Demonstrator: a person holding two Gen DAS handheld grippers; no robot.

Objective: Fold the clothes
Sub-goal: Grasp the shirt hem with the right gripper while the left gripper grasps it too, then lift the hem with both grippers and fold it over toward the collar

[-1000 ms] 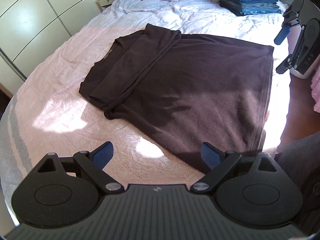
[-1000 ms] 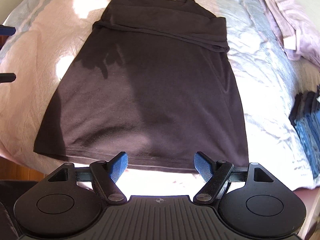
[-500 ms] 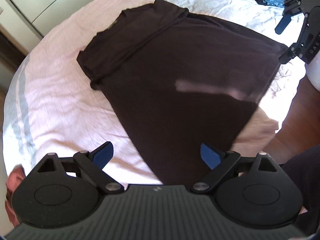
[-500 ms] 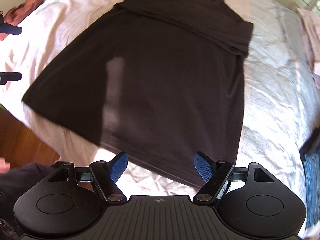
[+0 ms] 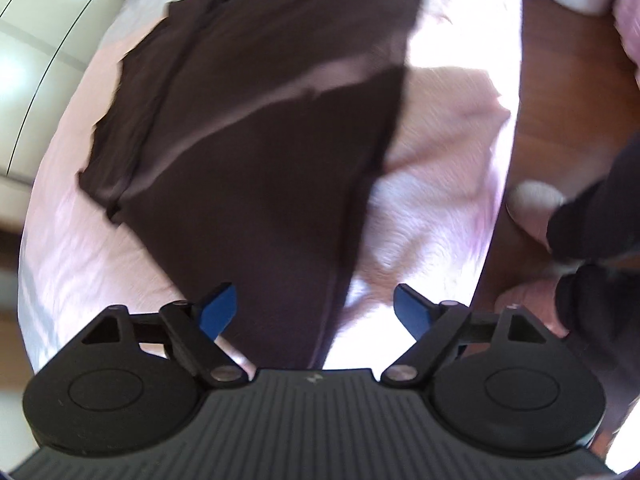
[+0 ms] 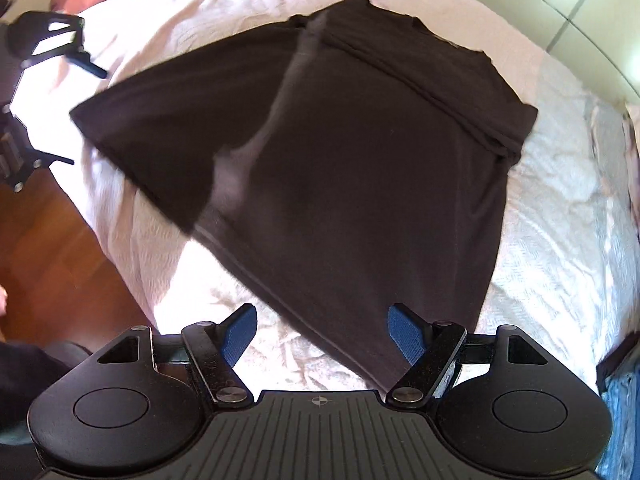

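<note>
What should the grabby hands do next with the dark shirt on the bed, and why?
Probably lower both and pinch the bottom hem. The left gripper and right gripper are both open and empty, each with a bottom corner of the dark shirt between its fingers. The shirt lies flat on the bed, its sleeves already folded in.

A bed (image 6: 560,216) covered in a pale pink, finely textured bedspread fills most of both views, with strong sunlight bleaching patches of it white. Reddish-brown wooden flooring (image 6: 60,248) runs along the bed's edge. Pale cream cabinet panels (image 6: 580,12) with thin dark seams stand behind the bed's far side.
</note>
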